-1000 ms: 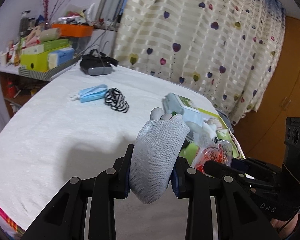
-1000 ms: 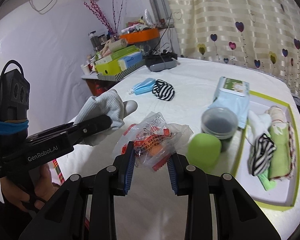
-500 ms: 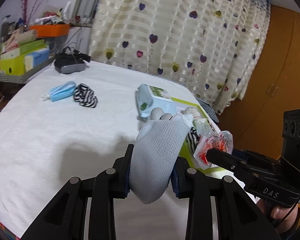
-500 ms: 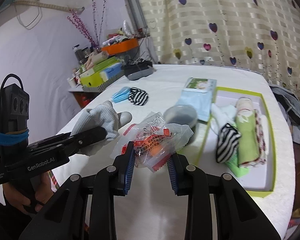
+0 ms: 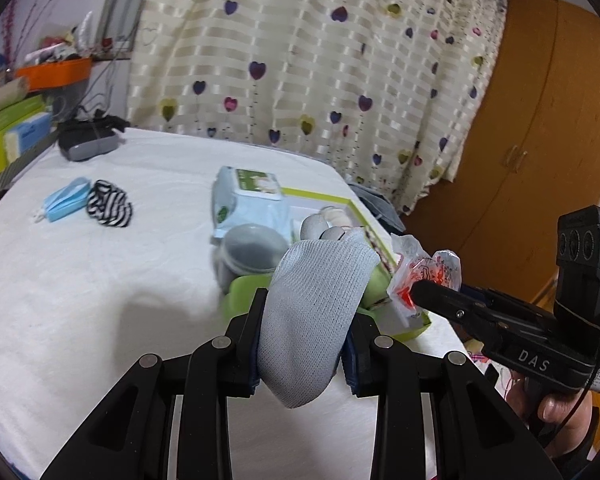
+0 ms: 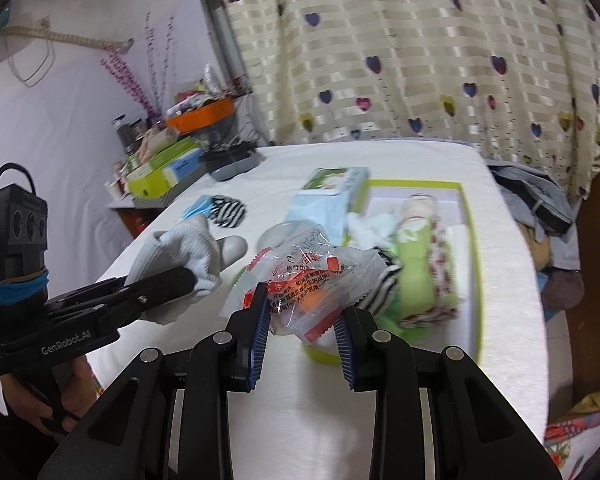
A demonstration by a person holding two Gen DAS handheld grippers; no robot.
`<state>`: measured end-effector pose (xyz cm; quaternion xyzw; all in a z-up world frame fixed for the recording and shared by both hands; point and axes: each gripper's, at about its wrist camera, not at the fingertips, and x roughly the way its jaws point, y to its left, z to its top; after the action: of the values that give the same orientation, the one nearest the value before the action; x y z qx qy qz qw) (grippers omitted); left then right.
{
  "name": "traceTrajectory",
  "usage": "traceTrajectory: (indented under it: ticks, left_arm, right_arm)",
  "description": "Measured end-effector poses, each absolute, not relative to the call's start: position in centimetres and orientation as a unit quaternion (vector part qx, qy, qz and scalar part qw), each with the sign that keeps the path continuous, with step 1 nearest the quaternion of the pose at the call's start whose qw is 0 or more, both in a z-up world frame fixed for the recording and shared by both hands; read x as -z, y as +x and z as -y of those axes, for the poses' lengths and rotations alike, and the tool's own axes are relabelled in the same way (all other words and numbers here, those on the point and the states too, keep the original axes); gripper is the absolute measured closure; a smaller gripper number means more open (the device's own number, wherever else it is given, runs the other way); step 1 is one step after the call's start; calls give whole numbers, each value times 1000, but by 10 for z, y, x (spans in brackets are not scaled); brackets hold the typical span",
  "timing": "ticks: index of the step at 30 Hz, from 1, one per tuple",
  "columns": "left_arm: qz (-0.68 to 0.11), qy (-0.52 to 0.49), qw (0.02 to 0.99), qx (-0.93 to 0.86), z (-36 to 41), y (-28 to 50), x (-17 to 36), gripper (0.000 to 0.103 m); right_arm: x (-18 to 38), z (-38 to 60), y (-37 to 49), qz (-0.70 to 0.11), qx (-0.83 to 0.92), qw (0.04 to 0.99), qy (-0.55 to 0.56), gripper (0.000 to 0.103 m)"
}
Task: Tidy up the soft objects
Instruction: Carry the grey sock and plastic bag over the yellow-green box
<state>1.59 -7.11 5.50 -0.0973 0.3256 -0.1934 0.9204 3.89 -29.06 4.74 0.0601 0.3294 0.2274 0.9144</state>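
Observation:
My left gripper (image 5: pixel 302 344) is shut on a grey knit glove (image 5: pixel 316 308) and holds it above the white table, near the green-rimmed tray (image 5: pixel 320 196). It also shows in the right wrist view (image 6: pixel 168 284) with the glove (image 6: pixel 188 248). My right gripper (image 6: pixel 302 324) is shut on a clear plastic packet with red print (image 6: pixel 312 280), held over the tray's (image 6: pixel 474 240) near end. The tray holds a rolled green cloth (image 6: pixel 416 276), a striped sock and white cloths. A striped sock (image 5: pixel 110 210) and a blue mask (image 5: pixel 66 200) lie far left.
A wet-wipes pack (image 5: pixel 252 200) and a grey lidded cup (image 5: pixel 252 248) stand beside the tray. A black device (image 5: pixel 88 140) and stacked boxes (image 5: pixel 12 136) sit at the table's far left. A heart-print curtain (image 5: pixel 320 60) hangs behind. Clothes (image 6: pixel 540 208) lie past the right edge.
Both grippers have swung to the right and forward, toward the tray, each still holding its object. The tray now lies directly under the packet.

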Motion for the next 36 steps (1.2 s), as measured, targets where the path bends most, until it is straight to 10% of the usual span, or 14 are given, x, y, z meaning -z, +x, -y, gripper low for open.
traceTrajectory:
  ticks: [36]
  left_arm:
    - [-408, -57, 877, 249, 154, 71, -5, 73]
  right_arm:
    - [9, 353, 81, -405, -167, 895, 80, 71]
